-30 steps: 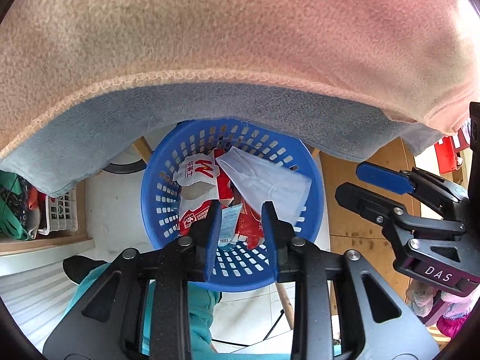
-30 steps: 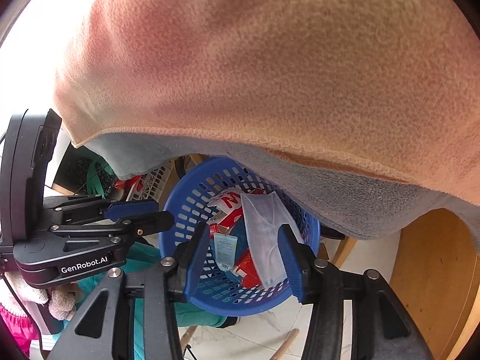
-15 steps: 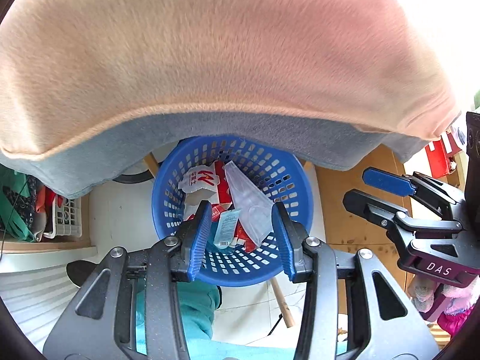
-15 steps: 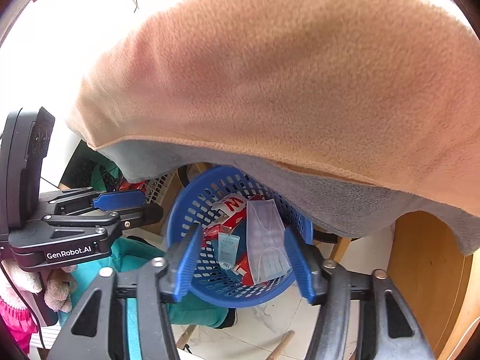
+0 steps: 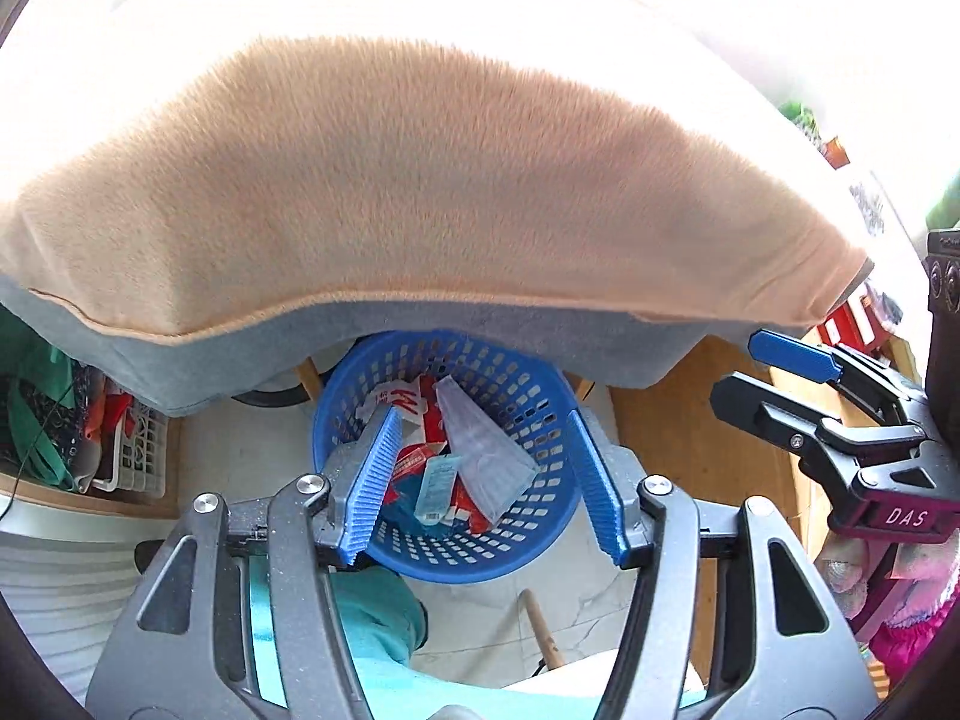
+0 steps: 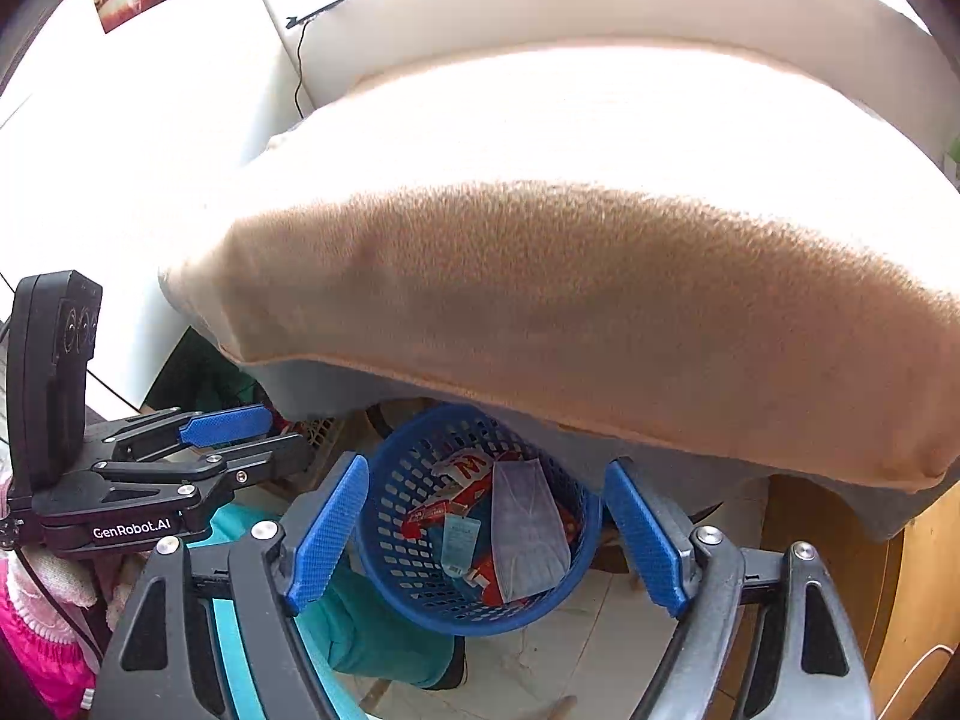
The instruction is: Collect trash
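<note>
A round blue basket stands on the floor below the cushion's edge. Inside it lie red and white wrappers, a pale face mask and a small light-blue packet. My left gripper hangs well above the basket, its jaws opening, nothing between them. My right gripper also hangs above it, jaws opening wide and empty. Each gripper shows from the side in the other's view: the right gripper and the left gripper.
A thick tan cushion with a grey underside overhangs the basket's far rim. A white crate with clothes sits on the left. Wooden furniture stands to the right. A teal trouser leg and a wooden stick are near the basket.
Both grippers have risen away from the basket and their jaws have spread. The mask has dropped and settled among the wrappers. More of the cushion's top shows.
</note>
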Demonstrator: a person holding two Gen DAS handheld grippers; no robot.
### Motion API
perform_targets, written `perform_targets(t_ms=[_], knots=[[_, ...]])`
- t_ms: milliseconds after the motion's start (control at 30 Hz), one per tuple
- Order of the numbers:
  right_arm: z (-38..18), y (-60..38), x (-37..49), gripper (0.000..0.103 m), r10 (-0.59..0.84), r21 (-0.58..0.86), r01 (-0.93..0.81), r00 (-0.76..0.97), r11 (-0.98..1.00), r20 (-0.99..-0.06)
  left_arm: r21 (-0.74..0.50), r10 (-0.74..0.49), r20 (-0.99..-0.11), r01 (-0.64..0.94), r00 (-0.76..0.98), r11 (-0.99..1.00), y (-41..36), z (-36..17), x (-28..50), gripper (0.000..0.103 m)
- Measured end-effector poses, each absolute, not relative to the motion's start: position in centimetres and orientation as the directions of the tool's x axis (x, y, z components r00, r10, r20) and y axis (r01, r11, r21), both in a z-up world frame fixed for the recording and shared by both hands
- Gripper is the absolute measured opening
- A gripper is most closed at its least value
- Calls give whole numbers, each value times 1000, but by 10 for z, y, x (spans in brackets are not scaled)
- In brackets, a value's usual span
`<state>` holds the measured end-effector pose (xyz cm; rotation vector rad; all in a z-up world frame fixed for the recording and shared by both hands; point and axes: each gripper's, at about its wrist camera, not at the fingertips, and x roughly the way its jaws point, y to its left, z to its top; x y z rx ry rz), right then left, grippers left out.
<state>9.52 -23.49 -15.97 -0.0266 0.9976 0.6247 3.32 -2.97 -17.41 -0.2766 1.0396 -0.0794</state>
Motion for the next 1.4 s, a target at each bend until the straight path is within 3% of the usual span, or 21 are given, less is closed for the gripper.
perform_targets(t_ms=[67,233,633,867,900,933,1400], knots=[[-147,-238,94,85,485,258,-498,405,828,-775,-274,-194,-822,-72,535,959,-27,-164,30,59],[-115,-241,93,93,491,240,-496,472,834,-732,-279,-178,-771,-74,611,957,-27,-132,22,75],[-51,-235,93,93,505,227,-486,577,844,-642,-236,-116,-598,-36,793,971,-34,-49,10,86],[-16,-238,87,94,499,193,-484,653,854,-570,-230,-79,-502,-45,861,972,-27,-13,-5,100],[-11,-239,85,102,496,187,-481,665,856,-558,-221,-67,-492,-50,868,974,-27,-9,-7,100],[-7,-240,83,103,489,180,-475,679,861,-548,-210,-55,-485,-55,873,976,-28,-5,-8,101],[28,-248,61,103,488,160,-468,756,869,-437,-198,-1,-441,-96,898,976,-27,22,-18,102]])
